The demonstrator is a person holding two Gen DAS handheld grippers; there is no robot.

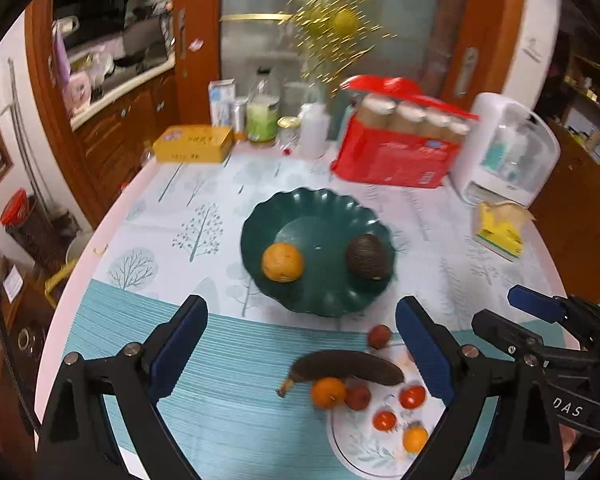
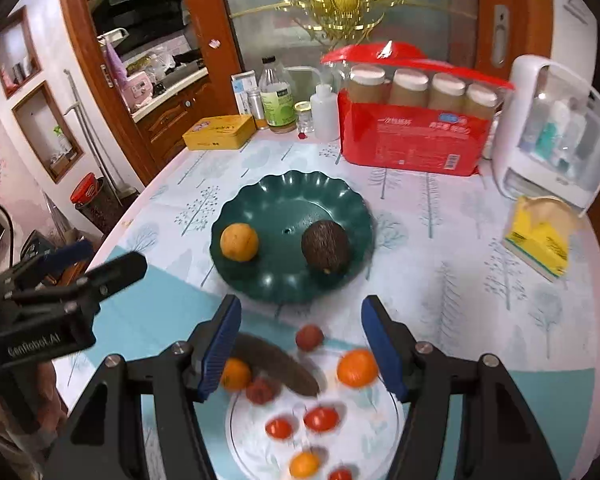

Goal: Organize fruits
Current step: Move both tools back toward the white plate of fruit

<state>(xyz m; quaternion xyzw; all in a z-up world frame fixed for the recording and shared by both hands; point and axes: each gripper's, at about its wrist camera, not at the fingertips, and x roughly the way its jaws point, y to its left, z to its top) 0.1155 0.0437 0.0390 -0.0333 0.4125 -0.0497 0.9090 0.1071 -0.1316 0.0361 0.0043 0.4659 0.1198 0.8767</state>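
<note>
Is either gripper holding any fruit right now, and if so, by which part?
Nothing is held. The left gripper and right gripper are both open and empty above the white plate of fruit.

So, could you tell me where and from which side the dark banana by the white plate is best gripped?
Probably the banana's thick middle, from above, fingers closing across its width. It lies flat and long, its stem toward the left gripper's side. An orange and a small red fruit sit close against its near side, so a side approach looks crowded.
</note>
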